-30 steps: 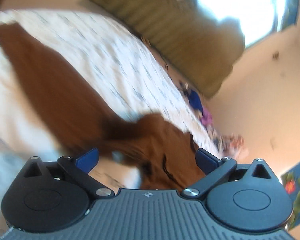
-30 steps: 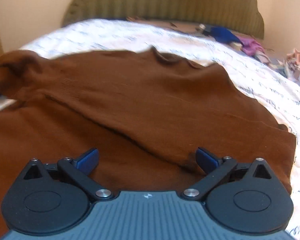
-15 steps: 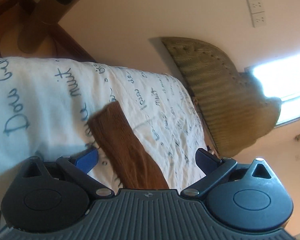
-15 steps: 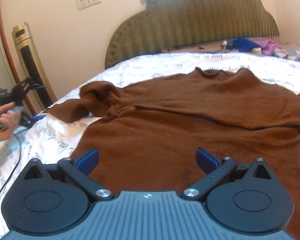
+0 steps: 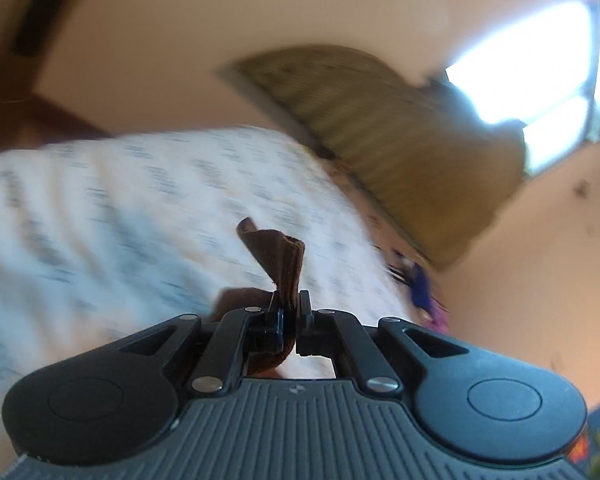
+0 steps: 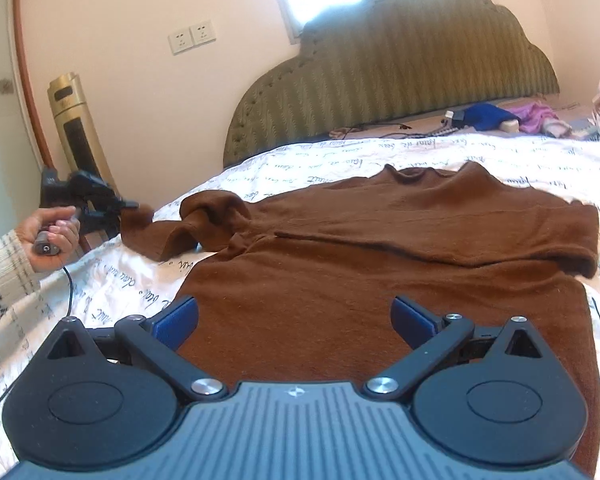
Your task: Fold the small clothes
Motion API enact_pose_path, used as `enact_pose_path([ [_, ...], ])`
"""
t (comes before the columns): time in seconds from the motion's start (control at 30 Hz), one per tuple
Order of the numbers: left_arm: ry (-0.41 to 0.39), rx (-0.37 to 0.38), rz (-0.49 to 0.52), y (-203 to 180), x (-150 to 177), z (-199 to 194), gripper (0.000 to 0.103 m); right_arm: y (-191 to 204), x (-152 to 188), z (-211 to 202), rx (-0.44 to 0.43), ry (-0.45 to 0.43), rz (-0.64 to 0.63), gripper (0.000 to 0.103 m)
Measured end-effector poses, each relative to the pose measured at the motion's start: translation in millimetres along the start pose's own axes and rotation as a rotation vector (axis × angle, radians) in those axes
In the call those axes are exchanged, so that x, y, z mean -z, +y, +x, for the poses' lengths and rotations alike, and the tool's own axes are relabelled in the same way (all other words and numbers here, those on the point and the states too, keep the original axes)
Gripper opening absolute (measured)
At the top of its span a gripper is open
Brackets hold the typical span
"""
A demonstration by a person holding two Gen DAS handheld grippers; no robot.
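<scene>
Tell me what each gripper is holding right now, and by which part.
The left gripper is shut on the end of the brown sweater's sleeve. The right gripper is open above the sweater's body, holding nothing.

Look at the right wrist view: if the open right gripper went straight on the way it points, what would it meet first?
Most likely the brown sweater spread on the bedsheet: the right gripper, jaws open and empty, points slightly downward over its body. Depth is unclear.

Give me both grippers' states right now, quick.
Left gripper: shut on the brown sweater's sleeve cuff.
Right gripper: open, holding nothing, above the sweater body.
</scene>
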State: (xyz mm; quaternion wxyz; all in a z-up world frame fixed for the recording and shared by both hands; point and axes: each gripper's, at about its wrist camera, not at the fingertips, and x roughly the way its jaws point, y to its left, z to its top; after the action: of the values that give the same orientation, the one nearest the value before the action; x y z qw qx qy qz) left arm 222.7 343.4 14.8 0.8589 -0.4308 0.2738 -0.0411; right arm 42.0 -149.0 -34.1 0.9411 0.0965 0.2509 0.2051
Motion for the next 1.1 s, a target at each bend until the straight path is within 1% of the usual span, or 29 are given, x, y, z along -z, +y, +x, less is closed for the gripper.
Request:
enact_pose_path([
  [0.07,0.014,0.053,0.074,-39,18,5,0.004,-5,0,0,-0.001,0.007,0.025,0.103],
  [0.13,0.034,0.13,0.121,-74,40,8,0.004,-8,0,-2,-0.002,-0.002,0.043,0.103],
  [0.2,0.042,0.173,0.177,-108,62,14,0.004,-11,1,-4,0.004,-0.002,0.048,0.103],
  [0.27,0.041,0.238,0.206,-134,87,17,0.004,-16,2,-6,0.018,0.0,0.064,0.103],
  [0.3,0.048,0.257,0.222,-146,100,18,0.004,-19,3,-8,0.02,0.001,0.073,0.103],
  [0.37,0.076,0.273,0.278,-164,131,25,0.004,-25,4,-10,0.03,-0.003,0.086,0.103],
  [0.4,0.095,0.269,0.313,-172,148,31,0.004,-29,5,-11,0.034,-0.005,0.1,0.103],
  [0.5,0.18,0.227,0.385,-174,194,68,0.004,-44,2,-5,0.043,-0.004,0.167,0.103],
  [0.57,0.243,0.175,0.414,-164,220,102,0.004,-57,-2,4,0.027,0.007,0.243,0.103],
  [0.63,0.294,0.084,0.444,-150,242,137,0.004,-71,-6,15,0.02,0.02,0.316,0.103],
  [0.67,0.328,0.054,0.458,-140,247,154,0.004,-77,-8,22,0.012,0.031,0.343,0.103],
  [0.7,0.393,0.042,0.452,-130,253,170,0.021,-83,-10,28,0.009,0.038,0.373,0.103],
  [0.73,0.414,0.053,0.432,-120,253,175,0.025,-86,-12,33,0.009,0.042,0.391,0.103],
  [0.77,0.398,0.078,0.408,-115,249,169,0.031,-90,-14,38,0.002,0.042,0.404,0.103],
  [0.8,0.408,0.11,0.363,-111,242,162,0.059,-93,-16,43,-0.015,0.039,0.418,0.103],
  [0.83,0.423,0.15,0.312,-107,233,152,0.098,-97,-18,48,-0.031,0.038,0.432,0.103],
  [0.87,0.406,0.183,0.283,-105,222,136,0.099,-99,-20,52,-0.041,0.036,0.445,0.103],
  [0.9,0.345,0.21,0.279,-104,210,113,0.103,-102,-23,59,-0.053,0.038,0.457,0.103],
  [0.97,0.241,0.257,0.294,-96,182,72,0.103,-104,-30,74,-0.075,0.047,0.469,0.103],
  [1.0,0.204,0.25,0.289,-89,168,57,0.103,-102,-33,81,-0.084,0.049,0.464,0.103],
  [1.03,0.182,0.21,0.278,-81,156,46,0.103,-100,-37,89,-0.085,0.054,0.455,0.103],
  [1.07,0.169,0.149,0.266,-70,144,40,0.103,-96,-41,97,-0.073,0.067,0.438,0.103],
  [1.1,0.153,0.112,0.255,-58,133,36,0.103,-89,-47,107,-0.069,0.084,0.408,0.103],
])
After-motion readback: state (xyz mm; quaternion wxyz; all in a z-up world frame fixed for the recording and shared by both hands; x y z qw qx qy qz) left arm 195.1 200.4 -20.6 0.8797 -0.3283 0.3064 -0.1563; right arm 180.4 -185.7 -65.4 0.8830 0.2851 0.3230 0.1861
